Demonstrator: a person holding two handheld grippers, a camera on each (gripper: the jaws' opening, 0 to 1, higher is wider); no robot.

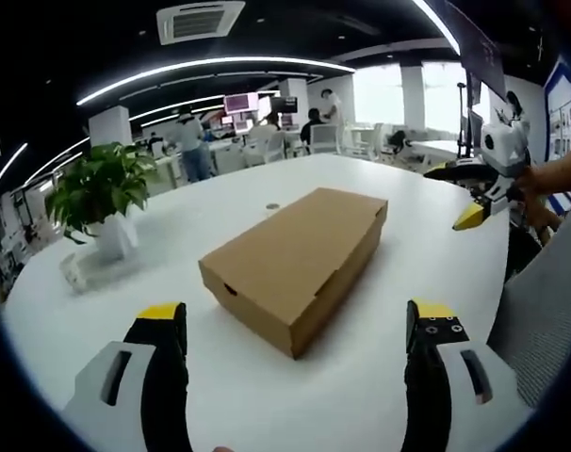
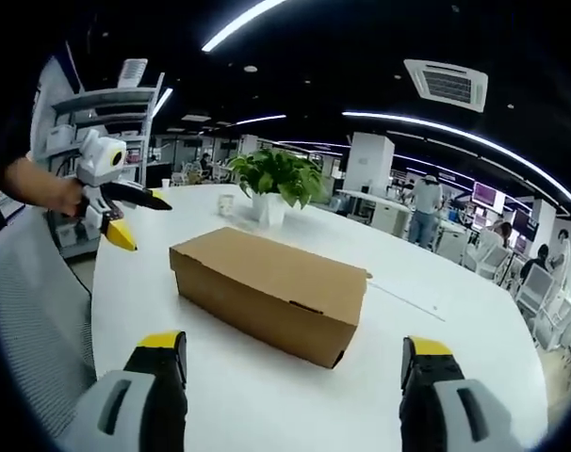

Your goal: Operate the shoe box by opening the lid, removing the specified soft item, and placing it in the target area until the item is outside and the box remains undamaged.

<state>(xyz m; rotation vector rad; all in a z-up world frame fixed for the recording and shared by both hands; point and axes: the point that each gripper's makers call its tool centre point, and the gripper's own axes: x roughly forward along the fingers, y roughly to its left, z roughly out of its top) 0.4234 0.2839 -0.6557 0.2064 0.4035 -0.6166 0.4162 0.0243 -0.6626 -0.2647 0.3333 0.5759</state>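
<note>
A closed brown cardboard shoe box [image 1: 298, 261] lies on the white table [image 1: 220, 202], its lid down. My left gripper [image 1: 297, 328] is open, its yellow-tipped jaws short of the box's near corner. From the other side, the shoe box [image 2: 271, 289] lies ahead of my right gripper [image 2: 294, 350], which is open too and apart from it. The right gripper [image 1: 483, 193] comes into the left gripper view at far right, held by a hand. The left gripper [image 2: 125, 215] shows at the left of the right gripper view, jaws apart. No soft item is visible.
A potted green plant [image 1: 99, 193] in a white pot stands on the table beyond the box, also seen as the plant [image 2: 276, 179]. A small cup [image 2: 226, 202] sits near it. A grey mesh chair back [image 1: 549, 311] is at the table's edge. People and desks fill the background.
</note>
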